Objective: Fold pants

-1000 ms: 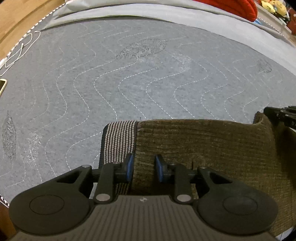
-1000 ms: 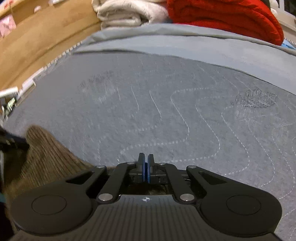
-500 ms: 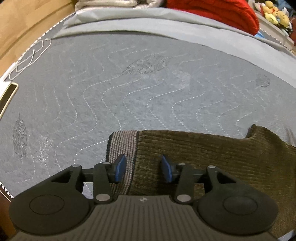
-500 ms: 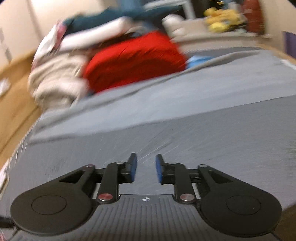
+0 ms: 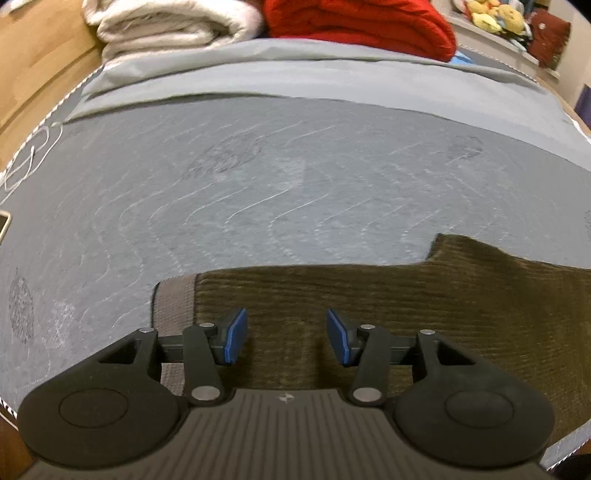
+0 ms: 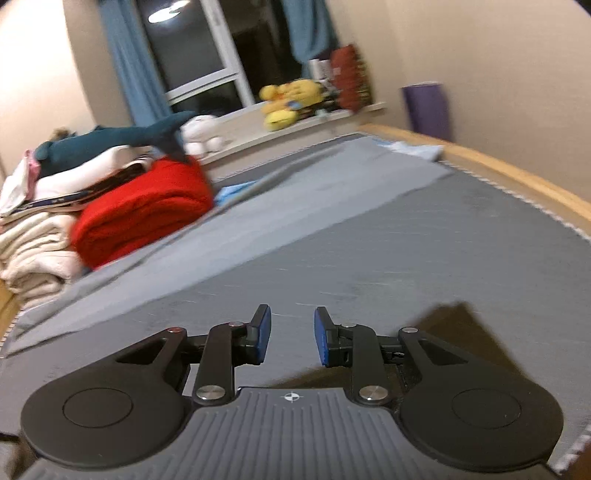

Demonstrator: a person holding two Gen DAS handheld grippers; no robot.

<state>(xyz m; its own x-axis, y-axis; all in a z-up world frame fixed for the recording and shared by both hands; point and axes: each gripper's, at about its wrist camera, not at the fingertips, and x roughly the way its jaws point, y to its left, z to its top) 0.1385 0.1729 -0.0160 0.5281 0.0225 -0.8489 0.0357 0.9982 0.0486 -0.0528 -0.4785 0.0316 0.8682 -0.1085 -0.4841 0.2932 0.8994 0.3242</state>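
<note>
Pants (image 5: pixel 388 317) lie flat on the bed (image 5: pixel 258 177), just released: left hand-held gripper (image 5: pixel 283 341) has just opened above them, right hand-held gripper (image 6: pixel 291 339) swung away part-open, both empty, so this fold looks finished.

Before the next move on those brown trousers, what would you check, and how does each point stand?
1. Left gripper free of cloth: ok. Its jaws have just been opening, nothing between the blue pads.
2. Right gripper free: ok, jaws apart over bare bed.
3. Brown ribbed pants lying flat: ok in the part seen; the rest is out of frame.
4. Striped waistband squared with the fold: cannot tell.
5. Grey quilted bedcover beyond the pants free of clutter: ok.
6. Red folded blanket and white folded blanket out of the way: ok, at the far edge.
</note>
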